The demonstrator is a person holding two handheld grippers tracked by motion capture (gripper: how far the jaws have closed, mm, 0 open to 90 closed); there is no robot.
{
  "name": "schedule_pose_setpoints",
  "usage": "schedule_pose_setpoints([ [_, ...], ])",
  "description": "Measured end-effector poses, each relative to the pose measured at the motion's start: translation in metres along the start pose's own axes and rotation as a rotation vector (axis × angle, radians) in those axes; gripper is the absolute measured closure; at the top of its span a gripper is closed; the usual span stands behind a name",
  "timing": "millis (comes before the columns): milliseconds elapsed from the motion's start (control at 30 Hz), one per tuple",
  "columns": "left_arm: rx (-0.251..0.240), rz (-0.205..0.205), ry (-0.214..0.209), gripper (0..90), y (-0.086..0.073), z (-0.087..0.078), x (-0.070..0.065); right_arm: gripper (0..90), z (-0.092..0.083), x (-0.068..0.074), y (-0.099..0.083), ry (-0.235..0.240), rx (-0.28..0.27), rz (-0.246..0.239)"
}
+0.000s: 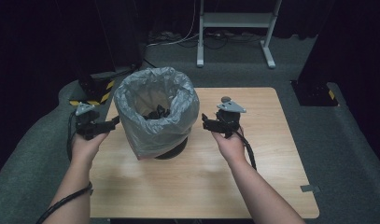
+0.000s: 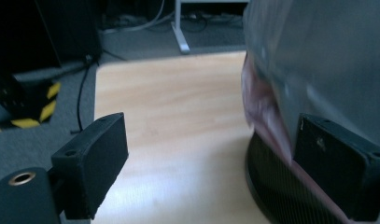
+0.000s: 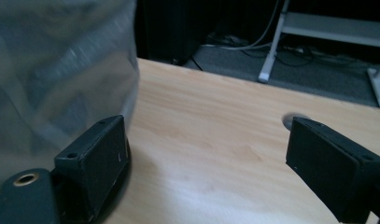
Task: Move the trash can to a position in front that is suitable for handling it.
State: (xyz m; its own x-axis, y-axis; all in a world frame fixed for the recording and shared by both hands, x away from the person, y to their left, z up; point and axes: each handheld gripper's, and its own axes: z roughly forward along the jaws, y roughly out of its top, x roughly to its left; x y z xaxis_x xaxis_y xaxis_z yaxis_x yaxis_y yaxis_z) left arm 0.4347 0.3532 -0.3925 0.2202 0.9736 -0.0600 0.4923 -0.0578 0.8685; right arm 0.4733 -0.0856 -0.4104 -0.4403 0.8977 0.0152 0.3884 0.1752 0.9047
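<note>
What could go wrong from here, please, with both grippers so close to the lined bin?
1. The left gripper stands open hard against the grey bin liner; one of its fingers sits at the loose film and might snag or tear it.
2. The liner hangs loose over the bin's dark base, so a pull from one side could tip the bin.
3. The right gripper, also open, points at the liner and could drag it off the rim.

A round black bin (image 1: 174,150) stands upright left of centre in the high view, on the light wooden worktop (image 1: 253,177). A grey translucent bag (image 1: 156,112) lines it, its mouth open and folded over the rim, crumpled, draping down the sides.
</note>
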Motion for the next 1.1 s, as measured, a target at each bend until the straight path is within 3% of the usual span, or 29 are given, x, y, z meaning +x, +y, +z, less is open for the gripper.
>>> schedule_pose_setpoints([
  [100,-0.007,-0.007,-0.002,10.3,0.005,0.007,-0.002,12.2,0.009,0.008,0.003,-0.005,0.005,-0.033],
  [167,-0.005,-0.009,0.009,10.3,0.01,0.017,-0.006,12.3,0.018,0.015,0.005,0.011,0.023,-0.023],
  [233,-0.006,-0.018,-0.03,12.5,0.011,0.021,-0.008,12.4,0.023,0.017,0.007,0.033,0.044,-0.014],
  [267,-0.006,-0.018,-0.03,13.7,0.011,0.021,-0.008,12.4,0.023,0.017,0.007,0.033,0.044,-0.014],
  [300,-0.009,-0.001,-0.048,14.0,0.01,0.023,-0.013,12.5,0.027,0.02,0.008,0.028,0.034,-0.027],
  [467,-0.02,0.014,-0.059,21.1,0.01,0.022,-0.017,14.0,0.028,0.021,0.008,0.055,0.014,-0.018],
  [600,-0.013,0.027,-0.079,24.2,0.012,0.021,-0.023,15.8,0.023,0.02,0.007,0.039,0.018,-0.054],
  [700,-0.008,0.029,-0.098,26.3,0.012,0.022,-0.037,22.0,0.016,0.015,0.006,0.004,0.011,-0.065],
  [867,-0.014,0.026,-0.123,27.4,0.009,0.021,-0.051,26.7,0.007,0.006,0.0,-0.006,-0.001,-0.018],
  [1100,-0.022,0.003,-0.13,28.2,0.004,0.017,-0.065,27.0,-0.007,-0.003,-0.009,0.005,-0.024,-0.024],
])
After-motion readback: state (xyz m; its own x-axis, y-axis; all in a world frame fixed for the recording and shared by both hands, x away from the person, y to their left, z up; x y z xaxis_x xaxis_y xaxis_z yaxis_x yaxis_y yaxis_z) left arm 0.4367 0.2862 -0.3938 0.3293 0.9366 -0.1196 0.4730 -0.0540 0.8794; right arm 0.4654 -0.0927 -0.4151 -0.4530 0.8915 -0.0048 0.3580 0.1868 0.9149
